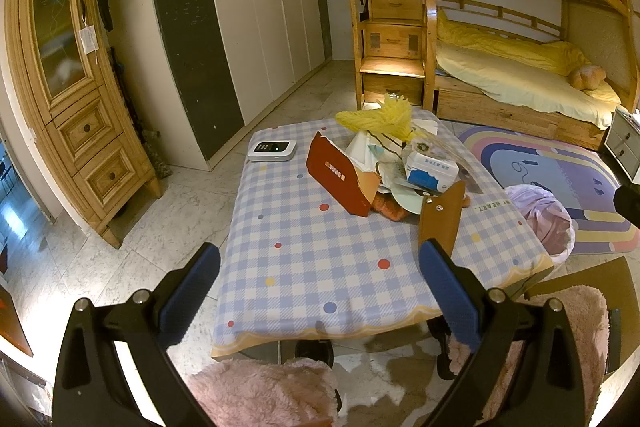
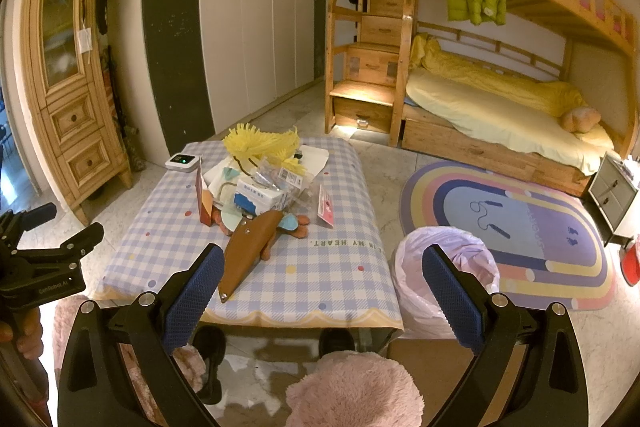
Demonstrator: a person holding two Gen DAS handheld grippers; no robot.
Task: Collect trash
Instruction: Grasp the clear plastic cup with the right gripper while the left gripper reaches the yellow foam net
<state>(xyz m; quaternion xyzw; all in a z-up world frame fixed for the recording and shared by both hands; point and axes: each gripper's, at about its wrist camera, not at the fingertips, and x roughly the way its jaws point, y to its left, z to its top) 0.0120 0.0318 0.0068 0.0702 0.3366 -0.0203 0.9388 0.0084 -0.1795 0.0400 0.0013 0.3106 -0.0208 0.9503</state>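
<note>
A pile of trash lies on the checked table (image 1: 304,251) (image 2: 320,267): yellow foam netting (image 1: 380,117) (image 2: 260,143), a red torn envelope (image 1: 340,175), a white-blue box (image 1: 432,171) (image 2: 260,199), a brown leather case (image 1: 440,219) (image 2: 248,251) and a red-white card (image 2: 326,207). A bin with a pale purple bag (image 1: 540,215) (image 2: 444,279) stands on the floor right of the table. My left gripper (image 1: 320,291) is open and empty above the table's near edge. My right gripper (image 2: 324,291) is open and empty, between the table's near right corner and the bin.
A small white device (image 1: 272,149) (image 2: 183,161) sits at the table's far left corner. Pink fluffy seats (image 1: 264,391) (image 2: 356,391) stand at the near side. A rainbow rug (image 2: 520,227), a bunk bed (image 2: 500,107) and wardrobes (image 1: 256,7) lie beyond.
</note>
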